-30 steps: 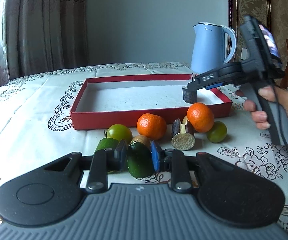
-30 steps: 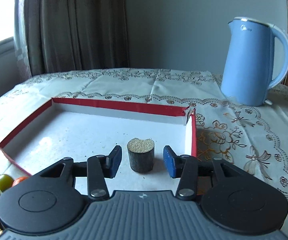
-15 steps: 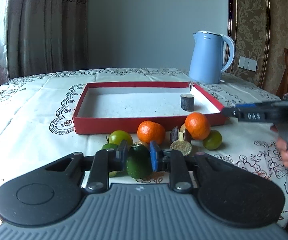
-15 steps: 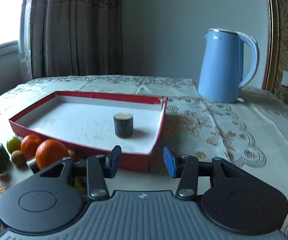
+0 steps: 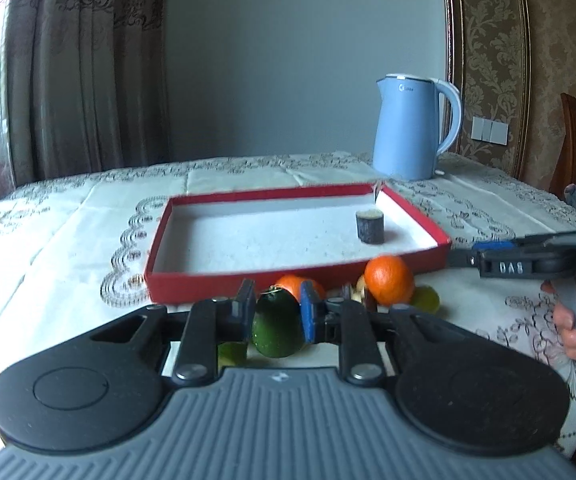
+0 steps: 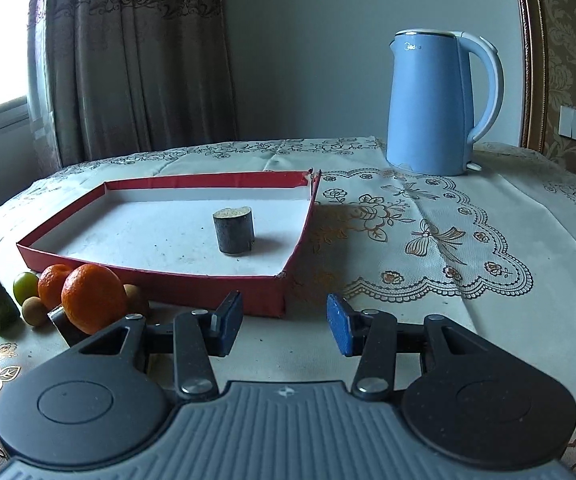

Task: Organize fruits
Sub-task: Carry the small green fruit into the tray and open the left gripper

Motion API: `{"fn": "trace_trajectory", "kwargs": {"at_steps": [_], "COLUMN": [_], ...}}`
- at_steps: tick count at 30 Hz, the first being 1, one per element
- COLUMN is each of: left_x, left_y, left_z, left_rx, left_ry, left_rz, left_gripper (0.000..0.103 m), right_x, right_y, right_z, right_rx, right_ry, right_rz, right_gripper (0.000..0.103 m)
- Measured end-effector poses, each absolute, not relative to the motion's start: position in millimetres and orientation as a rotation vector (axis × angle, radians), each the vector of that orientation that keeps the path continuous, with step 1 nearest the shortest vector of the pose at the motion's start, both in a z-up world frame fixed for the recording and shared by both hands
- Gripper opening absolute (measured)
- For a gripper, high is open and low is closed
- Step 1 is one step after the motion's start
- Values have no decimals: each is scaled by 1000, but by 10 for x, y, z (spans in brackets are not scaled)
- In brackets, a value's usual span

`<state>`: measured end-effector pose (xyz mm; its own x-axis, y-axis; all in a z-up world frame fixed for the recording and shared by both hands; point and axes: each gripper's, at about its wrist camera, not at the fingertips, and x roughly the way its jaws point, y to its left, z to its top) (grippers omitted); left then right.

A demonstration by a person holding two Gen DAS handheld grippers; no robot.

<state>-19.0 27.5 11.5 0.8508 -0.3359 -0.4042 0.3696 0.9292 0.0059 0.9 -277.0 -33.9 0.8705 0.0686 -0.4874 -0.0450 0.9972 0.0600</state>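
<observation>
Left gripper [image 5: 276, 317] pinching a dark green oval fruit [image 5: 277, 330] between its blue pads, raised just in front of the shallow red cardboard tray [image 5: 288, 278] — right gripper [image 6: 284, 325] spread with nothing between its fingers, near the tray's corner, dark cylindrical fruit piece [image 6: 233, 230] standing inside the tray, two oranges [image 6: 94, 297] and small green fruits on the embroidered tablecloth [image 6: 428, 248] — pale blue electric kettle [image 6: 434, 102] behind.

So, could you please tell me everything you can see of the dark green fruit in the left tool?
The dark green fruit is smooth, glossy and oval, possibly an avocado. The left tool is shut on it, its blue pads pressing either flank, in front of the red tray. Whether it is clear of the tablecloth I cannot tell. In the right wrist view it shows only at the left edge.
</observation>
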Motion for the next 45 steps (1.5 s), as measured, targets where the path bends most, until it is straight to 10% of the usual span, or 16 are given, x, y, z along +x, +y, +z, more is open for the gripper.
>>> {"fn": "trace_trajectory", "kwargs": {"at_steps": [37,45], "left_x": [1684,1495], "left_y": [46,72], "left_z": [-43,87], "left_rx": [48,89], "left_ry": [589,514], "left_rz": [-230,-176], "left_gripper": [24,58], "right_x": [133,129], "right_y": [-2911,-2910], "right_z": [-437,-433], "right_rx": [148,148], "right_ry": [598,598], "right_rz": [72,75], "right_gripper": [45,47]}}
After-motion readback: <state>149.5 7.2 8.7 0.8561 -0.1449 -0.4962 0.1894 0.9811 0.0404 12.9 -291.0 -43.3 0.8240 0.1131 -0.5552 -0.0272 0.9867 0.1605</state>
